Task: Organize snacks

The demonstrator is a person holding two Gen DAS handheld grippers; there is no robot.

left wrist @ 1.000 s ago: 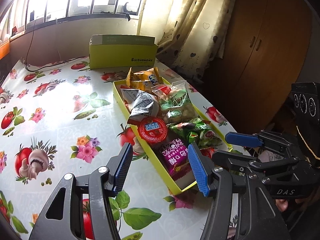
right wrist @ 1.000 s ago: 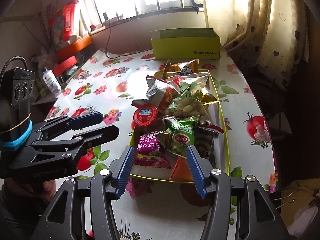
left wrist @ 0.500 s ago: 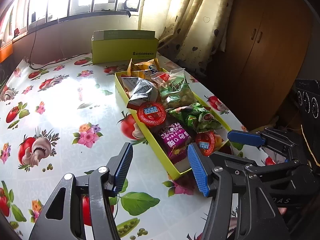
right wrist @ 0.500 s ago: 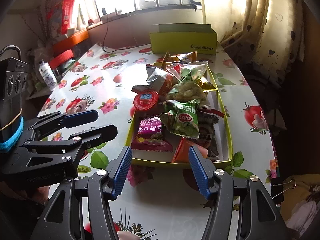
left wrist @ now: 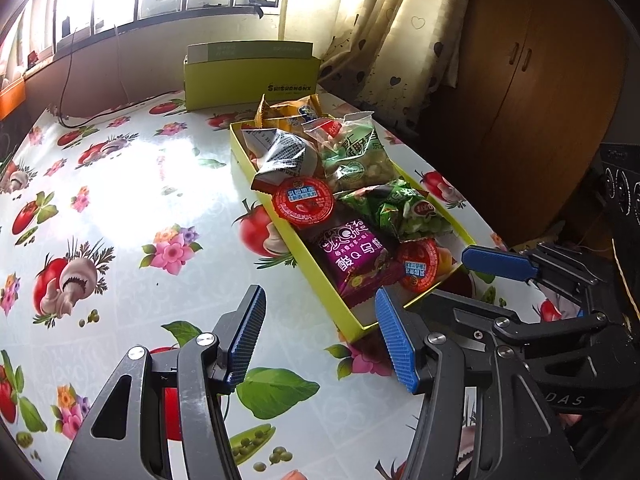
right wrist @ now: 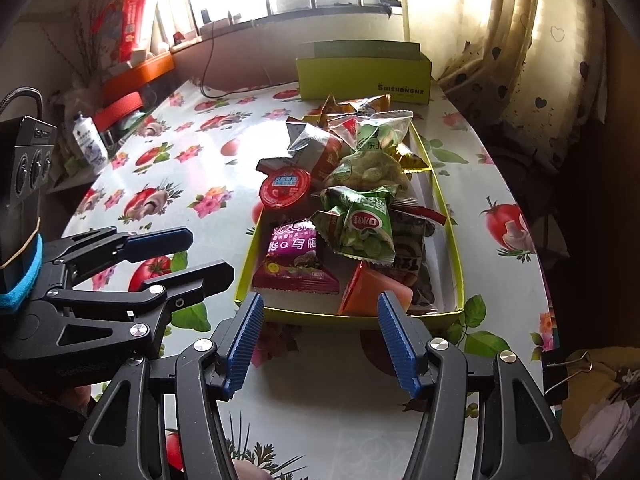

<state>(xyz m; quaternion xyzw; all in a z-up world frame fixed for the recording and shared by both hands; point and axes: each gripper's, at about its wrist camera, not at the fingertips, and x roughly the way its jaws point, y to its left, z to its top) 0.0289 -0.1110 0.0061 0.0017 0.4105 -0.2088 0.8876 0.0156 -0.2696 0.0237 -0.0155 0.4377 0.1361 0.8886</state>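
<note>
Since the earlier frame the left gripper (left wrist: 320, 330) dipped a little twd the table (left wrist: 120, 184), and the right gripper (right wrist: 320, 330) had just been opening its jaws, nothing btwn them. Both pointed steeply down, jaws apart & empty, just short of the tray's (right wrist: 356, 315) near end. Tray lay on the table w/ long axis running away twd the window, snacks (right wrist: 356, 236) piled inside.

Glossy printed oilcloth (left wrist: 120, 184) covers the table, shiny foil and plastic snack packets (right wrist: 360, 232) fill a matt cardboard tray (right wrist: 452, 240).
</note>
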